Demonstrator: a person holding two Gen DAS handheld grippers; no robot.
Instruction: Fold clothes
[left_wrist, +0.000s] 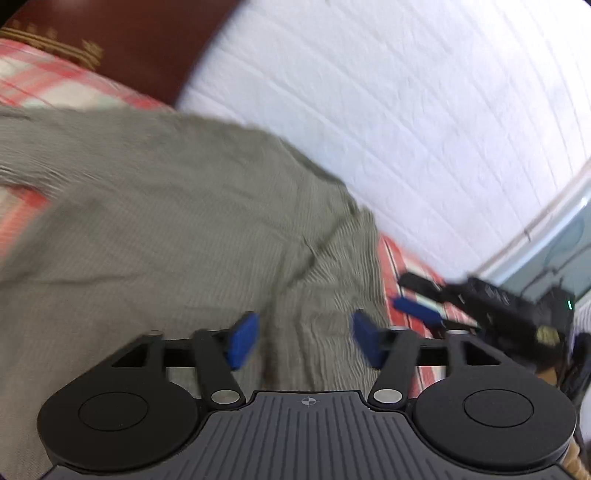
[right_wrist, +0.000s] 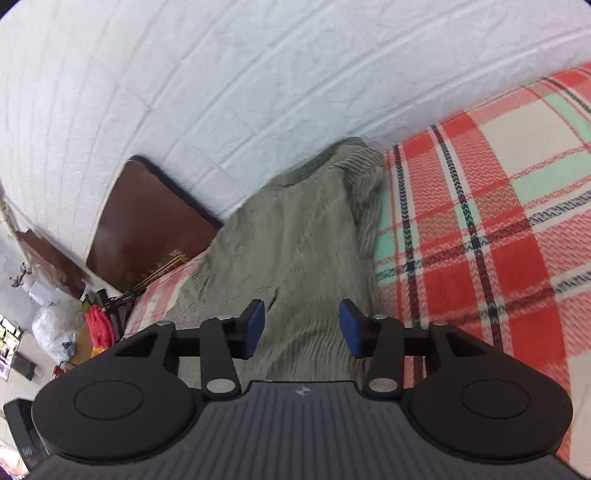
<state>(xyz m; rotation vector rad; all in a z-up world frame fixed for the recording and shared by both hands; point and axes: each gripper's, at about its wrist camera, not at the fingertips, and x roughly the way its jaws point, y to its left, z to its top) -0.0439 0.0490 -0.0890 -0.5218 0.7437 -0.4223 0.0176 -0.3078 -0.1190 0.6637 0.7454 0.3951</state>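
**Olive garment lies straight ahead of both hand-held grippers**

An olive ribbed garment (right_wrist: 295, 236) lies on a red plaid bed (right_wrist: 480, 229), its long axis running away from the right hand-held gripper (right_wrist: 302, 328) toward the white wall (right_wrist: 258, 74). That gripper hovers over the near end, fingers spread, holding nothing. The left hand-held gripper (left_wrist: 304, 341), also spread and empty, sits just left of it, over the same cloth.

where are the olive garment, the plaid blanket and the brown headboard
olive garment (right_wrist: 295, 240): right wrist view, middle of its ribbed cloth
plaid blanket (right_wrist: 480, 229): right wrist view, bare red check right of the garment
brown headboard (right_wrist: 147, 221): right wrist view, centre of its dark panel
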